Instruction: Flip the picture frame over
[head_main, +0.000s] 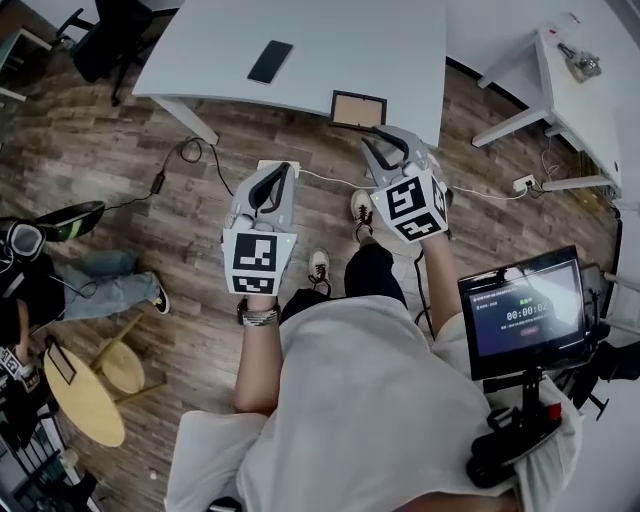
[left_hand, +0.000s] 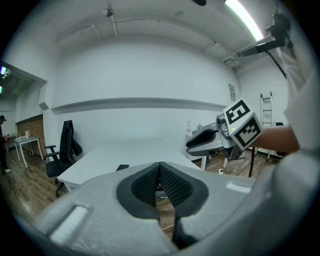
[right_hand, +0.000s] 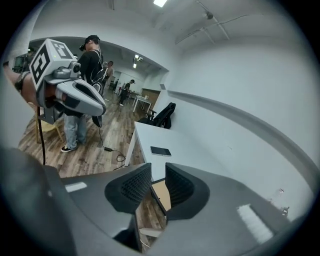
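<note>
Left gripper (left_hand: 160, 165) jaws together, white table (left_hand: 107, 156) beyond.

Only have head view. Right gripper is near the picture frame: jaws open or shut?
Observer: Open. The right gripper view shows the right gripper with its jaws apart and nothing pressed between them.
Operator: Frame lined up?
Observer: The picture frame shows through the gap, beyond the tips, not touched yet.
Operator: And the left one?
Observer: In its own view the left gripper has its jaws meeting at the tips, with nothing between them.
</note>
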